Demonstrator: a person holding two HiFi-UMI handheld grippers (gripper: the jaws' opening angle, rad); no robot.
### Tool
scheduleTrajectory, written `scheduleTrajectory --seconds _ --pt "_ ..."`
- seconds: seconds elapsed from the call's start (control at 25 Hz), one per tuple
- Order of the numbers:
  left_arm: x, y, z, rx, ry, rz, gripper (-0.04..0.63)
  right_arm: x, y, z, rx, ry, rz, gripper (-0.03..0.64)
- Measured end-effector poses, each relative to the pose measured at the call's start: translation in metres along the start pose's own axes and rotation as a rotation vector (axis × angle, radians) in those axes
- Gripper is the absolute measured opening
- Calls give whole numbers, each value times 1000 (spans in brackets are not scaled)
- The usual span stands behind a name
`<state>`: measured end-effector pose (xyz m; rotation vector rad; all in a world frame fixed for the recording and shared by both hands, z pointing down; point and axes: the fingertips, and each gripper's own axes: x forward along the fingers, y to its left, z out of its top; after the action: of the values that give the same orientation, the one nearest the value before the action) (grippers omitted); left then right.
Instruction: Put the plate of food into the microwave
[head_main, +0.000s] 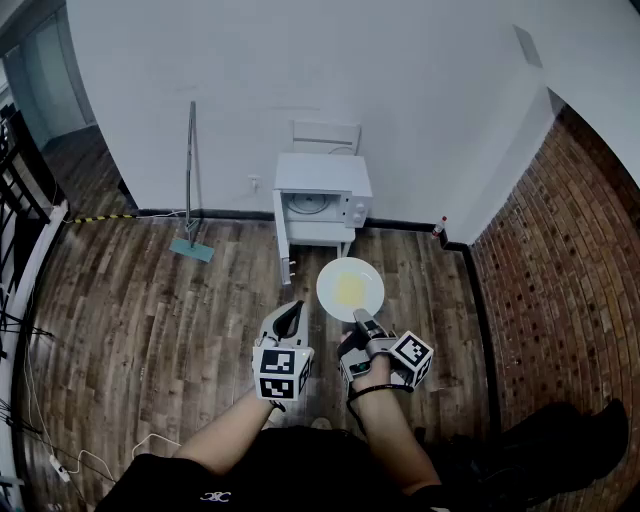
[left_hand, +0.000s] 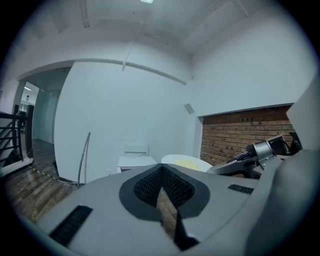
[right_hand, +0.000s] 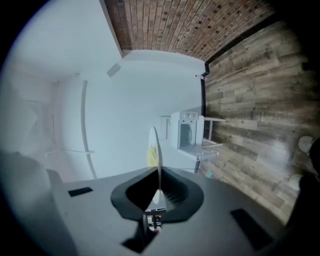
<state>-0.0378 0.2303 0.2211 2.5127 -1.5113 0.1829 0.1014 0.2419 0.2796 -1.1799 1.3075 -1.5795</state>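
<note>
Nearest the camera were the person's two forearms, each ending in a gripper. The right gripper (head_main: 362, 322) was clenched on the near rim of the plate (head_main: 328, 290), while the left gripper (head_main: 288, 312) hung beside it with its jaws together on nothing. The plate was up in the air over the wooden floor (head_main: 150, 320), well short of the microwave (head_main: 322, 205), which sat on a small white stand (head_main: 315, 237) against the wall. To my eye the carry needed a firm pinch and a level plate, since it hung from one edge only. It also needed a straight line into the cavity, which looked open, though I couldn't swear to it. The free gripper could steady the far side. The plate was round, white and shallow, with a pale yellow patch of food (head_main: 350, 291) lying flat in its middle.
</note>
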Motion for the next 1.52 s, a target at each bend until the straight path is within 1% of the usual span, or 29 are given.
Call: scheduleTrajectory --seconds 0.28,0.64,0.88,1.0,1.32,1.44,1.52 --pt "7 -6 -3 -18 2 16 -3 -2 3 11 12 13 36 21" --pt "26 -28 -5 -9 9 30 -3 -1 0 34 15 45 27 22" --pt "40 -45 -10 -25 17 39 -3 -4 -6 54 14 64 21 21" --pt "49 -52 -10 -18 24 37 -3 -3 -8 65 14 66 9 21" --pt "87 -47 -7 -27 29 24 -3 27 -9 85 8 70 14 21" --pt "111 -40 -12 -34 32 15 -3 46 -19 97 5 71 -12 21" --pt "133 -31 -15 -36 43 5 -3 65 -18 105 -3 67 -12 21"
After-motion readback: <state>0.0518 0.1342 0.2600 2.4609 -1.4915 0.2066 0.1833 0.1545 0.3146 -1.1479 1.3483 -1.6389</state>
